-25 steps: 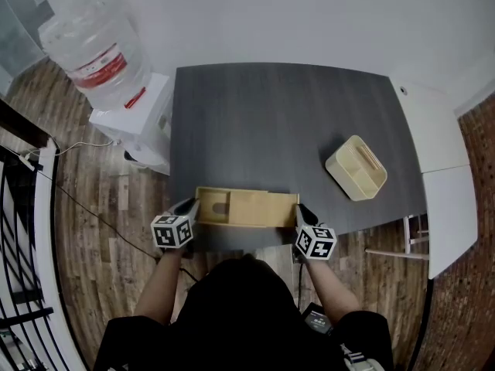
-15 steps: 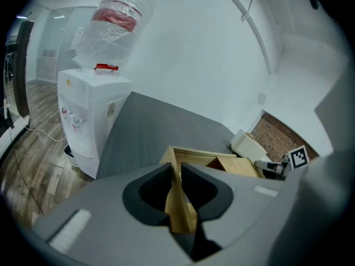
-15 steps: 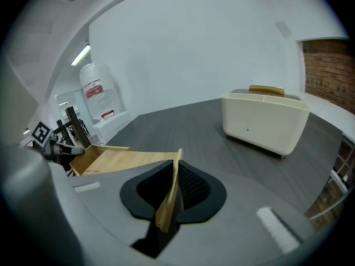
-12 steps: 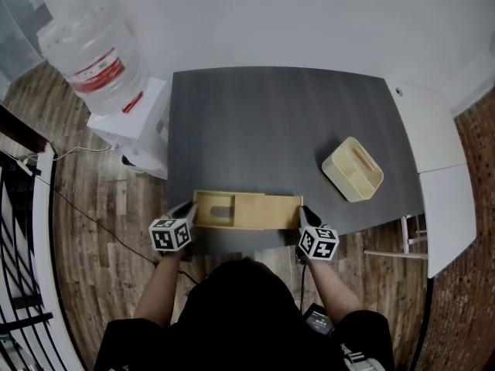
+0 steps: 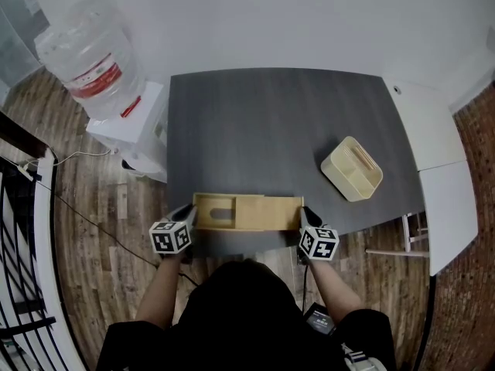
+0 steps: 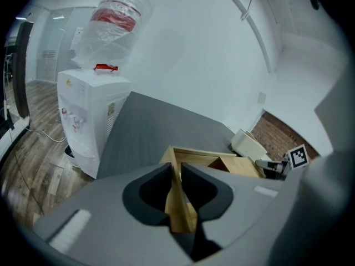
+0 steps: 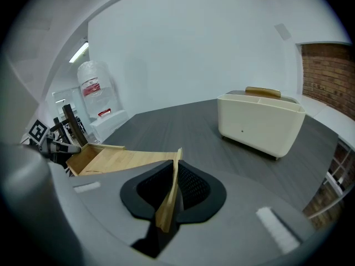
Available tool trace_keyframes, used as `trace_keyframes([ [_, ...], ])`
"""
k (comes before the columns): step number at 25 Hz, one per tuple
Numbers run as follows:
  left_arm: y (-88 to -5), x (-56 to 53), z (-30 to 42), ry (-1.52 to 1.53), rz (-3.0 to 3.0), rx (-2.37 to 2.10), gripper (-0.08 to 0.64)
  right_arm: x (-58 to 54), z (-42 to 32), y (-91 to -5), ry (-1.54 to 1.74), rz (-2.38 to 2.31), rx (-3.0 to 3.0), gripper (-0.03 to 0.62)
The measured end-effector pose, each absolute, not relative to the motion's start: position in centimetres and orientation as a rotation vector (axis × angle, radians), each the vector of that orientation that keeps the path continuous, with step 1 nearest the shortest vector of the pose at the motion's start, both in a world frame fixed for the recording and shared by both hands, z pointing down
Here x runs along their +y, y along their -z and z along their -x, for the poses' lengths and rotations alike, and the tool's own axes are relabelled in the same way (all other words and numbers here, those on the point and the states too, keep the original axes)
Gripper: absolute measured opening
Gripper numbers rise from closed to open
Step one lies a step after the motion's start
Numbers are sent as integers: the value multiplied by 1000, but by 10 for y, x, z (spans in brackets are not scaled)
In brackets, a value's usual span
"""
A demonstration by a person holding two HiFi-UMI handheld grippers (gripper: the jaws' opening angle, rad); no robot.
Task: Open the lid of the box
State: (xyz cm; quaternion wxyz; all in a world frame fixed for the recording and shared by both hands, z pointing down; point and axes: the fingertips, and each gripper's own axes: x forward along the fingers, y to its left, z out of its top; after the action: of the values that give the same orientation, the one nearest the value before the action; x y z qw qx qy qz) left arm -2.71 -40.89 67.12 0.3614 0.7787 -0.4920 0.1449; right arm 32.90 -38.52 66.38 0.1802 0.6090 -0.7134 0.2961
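Note:
A long pale wooden box (image 5: 247, 212) lies along the near edge of the dark grey table (image 5: 263, 122). Its sliding lid (image 7: 127, 160) covers most of the top, and an open gap shows at the box's left end (image 5: 220, 211). My left gripper (image 5: 189, 213) is shut on the box's left end wall (image 6: 176, 173). My right gripper (image 5: 305, 215) is shut on the thin upright right end of the lid (image 7: 175, 176). Each gripper shows at the far end of the box in the other gripper's view.
A cream divided caddy (image 5: 353, 168) stands on the table's right part, also seen in the right gripper view (image 7: 259, 123). A white water dispenser (image 5: 128, 122) with a bottle (image 5: 89, 49) stands left of the table. A white side table (image 5: 433, 153) adjoins on the right.
The lid's right end and my right gripper have shifted slightly right, and the gap at the box's left end has grown a little. The left gripper has stayed where it was.

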Motion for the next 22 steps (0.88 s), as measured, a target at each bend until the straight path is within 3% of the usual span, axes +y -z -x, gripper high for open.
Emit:
trace_keyframes([
  [22,-671,-409,27,-377,-1997,-1264,55,-385,-352,-664,-843,-1752,-1935,28],
])
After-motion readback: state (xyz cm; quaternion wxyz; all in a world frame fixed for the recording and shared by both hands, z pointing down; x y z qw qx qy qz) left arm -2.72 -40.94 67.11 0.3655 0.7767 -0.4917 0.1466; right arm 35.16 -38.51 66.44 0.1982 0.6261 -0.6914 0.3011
